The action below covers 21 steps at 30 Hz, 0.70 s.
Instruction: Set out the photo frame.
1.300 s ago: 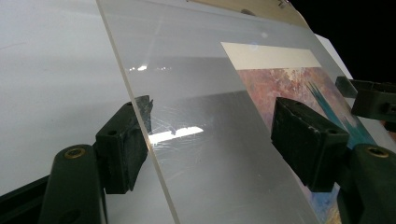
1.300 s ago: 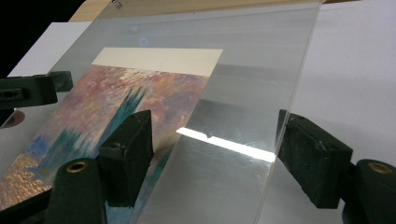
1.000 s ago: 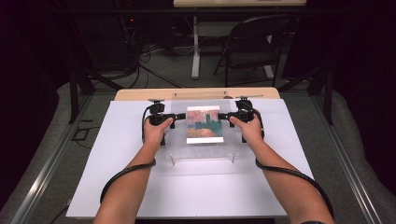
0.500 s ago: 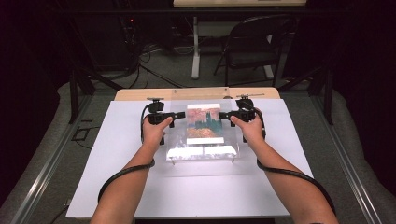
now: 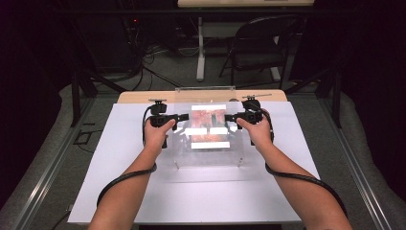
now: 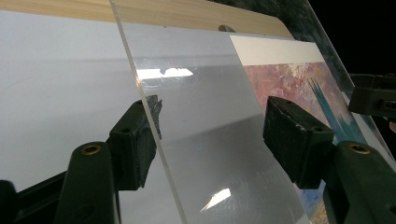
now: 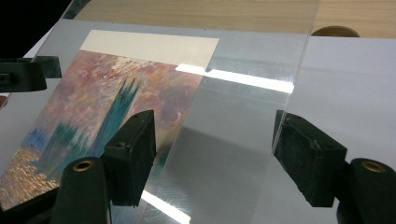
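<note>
A clear acrylic sheet (image 5: 206, 160) lies tilted over a colourful painted print (image 5: 209, 125) on the white table cover, its far edge raised. Small standoff legs show at its near corners. My left gripper (image 5: 184, 116) is at the sheet's left edge and my right gripper (image 5: 229, 116) at its right edge. In the left gripper view the jaws of my left gripper (image 6: 212, 135) stand wide apart astride the sheet (image 6: 210, 112), one jaw under it and one over, beside the print (image 6: 317, 88). My right gripper (image 7: 215, 149) straddles the sheet (image 7: 233, 140) the same way, open, near the print (image 7: 107, 107).
The white cover (image 5: 119, 163) spreads over a wooden table top (image 5: 143, 96), which shows along the far side. A round knob (image 7: 335, 31) sits on the wood. Beyond the table stand a dark chair (image 5: 258, 43) and a table leg (image 5: 200, 48) among floor cables.
The clear sheet has tipped up, with its far edge higher than before and bright glare stripes across the print. Both hands have stayed at its sides.
</note>
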### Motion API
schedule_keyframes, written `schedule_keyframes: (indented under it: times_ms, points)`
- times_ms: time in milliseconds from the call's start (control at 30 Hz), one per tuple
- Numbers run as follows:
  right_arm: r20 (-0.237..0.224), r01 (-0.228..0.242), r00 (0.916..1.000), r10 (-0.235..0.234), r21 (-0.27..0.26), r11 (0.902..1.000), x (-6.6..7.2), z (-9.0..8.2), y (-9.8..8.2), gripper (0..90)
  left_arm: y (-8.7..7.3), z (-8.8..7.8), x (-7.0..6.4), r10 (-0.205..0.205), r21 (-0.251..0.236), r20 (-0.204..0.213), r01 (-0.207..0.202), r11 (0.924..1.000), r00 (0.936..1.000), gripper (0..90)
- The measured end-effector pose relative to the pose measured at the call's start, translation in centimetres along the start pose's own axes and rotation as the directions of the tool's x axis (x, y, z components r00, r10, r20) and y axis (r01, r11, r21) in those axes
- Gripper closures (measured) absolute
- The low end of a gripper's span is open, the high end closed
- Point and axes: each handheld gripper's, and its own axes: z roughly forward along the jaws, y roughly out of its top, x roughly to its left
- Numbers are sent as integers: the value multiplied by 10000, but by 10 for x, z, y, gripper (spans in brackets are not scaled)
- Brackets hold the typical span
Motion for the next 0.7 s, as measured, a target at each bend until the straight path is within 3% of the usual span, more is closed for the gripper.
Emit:
schedule_keyframes:
  times_ms: [700]
  points:
    - [141,824,9965,-820,-291,9962,24,-54,6,464,6,-48,-30,940,-209,203,-936,9954,9954,467]
